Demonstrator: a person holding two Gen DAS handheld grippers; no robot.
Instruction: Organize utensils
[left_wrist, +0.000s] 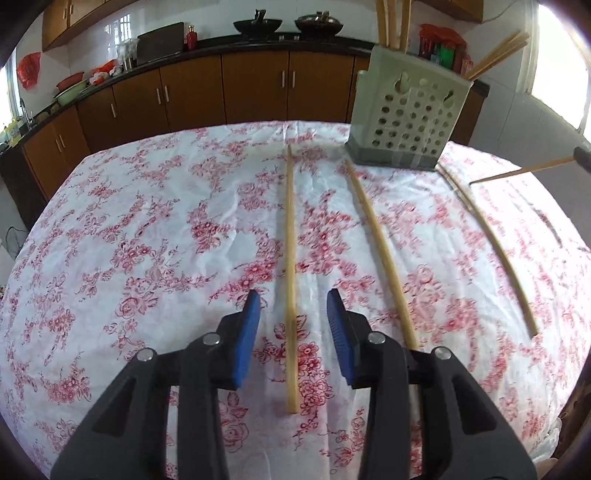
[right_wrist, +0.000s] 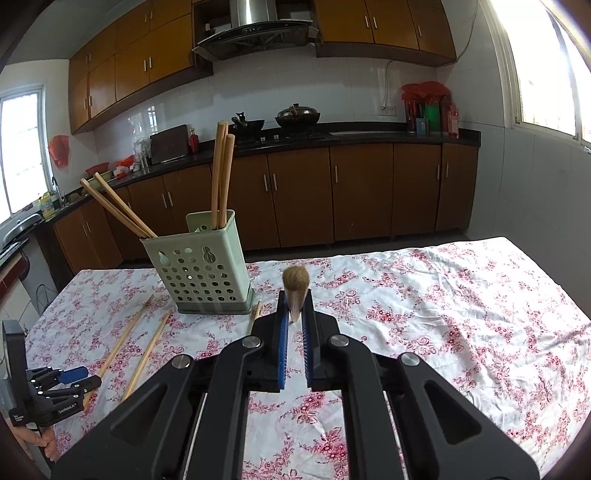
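Floral cloth (left_wrist: 147, 221) – right tool (right_wrist: 294, 306) clamps round wooden chopstick (right_wrist: 295, 280).

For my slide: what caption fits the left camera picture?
Open left tool straddles a chopstick on the flowery cloth, near the holder.

light: bright daylight, window (right_wrist: 554, 62) totally blown out
glare: sheen on the tablecloth (left_wrist: 184, 221)
blur: chopstick end (right_wrist: 295, 280) up close is soft
edges: heavy fisheye bend, dark corners

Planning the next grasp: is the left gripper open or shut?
Open: the left gripper has its blue pads spread, straddling a chopstick without touching it.
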